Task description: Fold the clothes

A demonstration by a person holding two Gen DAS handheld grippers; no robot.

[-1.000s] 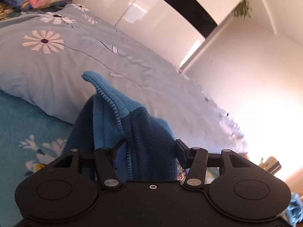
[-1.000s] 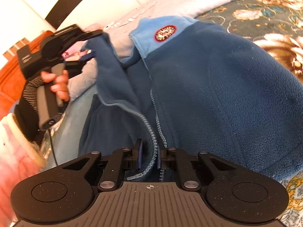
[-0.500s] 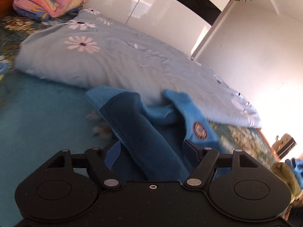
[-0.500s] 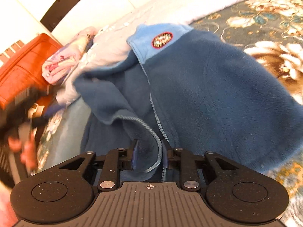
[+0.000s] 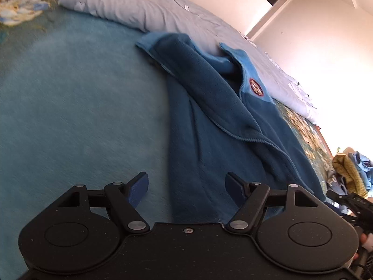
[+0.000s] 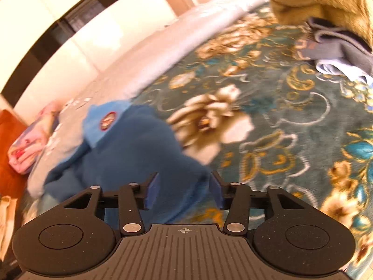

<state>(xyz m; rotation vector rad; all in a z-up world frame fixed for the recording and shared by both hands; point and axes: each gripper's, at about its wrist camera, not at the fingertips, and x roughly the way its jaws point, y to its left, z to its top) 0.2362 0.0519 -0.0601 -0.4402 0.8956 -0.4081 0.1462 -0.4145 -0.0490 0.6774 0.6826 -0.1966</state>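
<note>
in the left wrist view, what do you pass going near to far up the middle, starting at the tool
left tool, open → blue fleece jacket → its round chest patch → pale floral duvet → white wall

Your jacket (image 5: 209, 121) lies flat on the bed (image 5: 70, 105), collar against the duvet (image 5: 163, 16) behind; clothes pile (image 6: 326, 23) far right.

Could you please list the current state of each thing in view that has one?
Dark blue fleece jacket with light blue collar: lying flat on the bed, unzipped, one front edge folded over, held by neither claw.
Left claw: open, empty.
Right claw: open, empty.
Mustard fuzzy garment: heaped, unfolded.
Pale blue floral quilt: bunched along the bed's far side.
</note>
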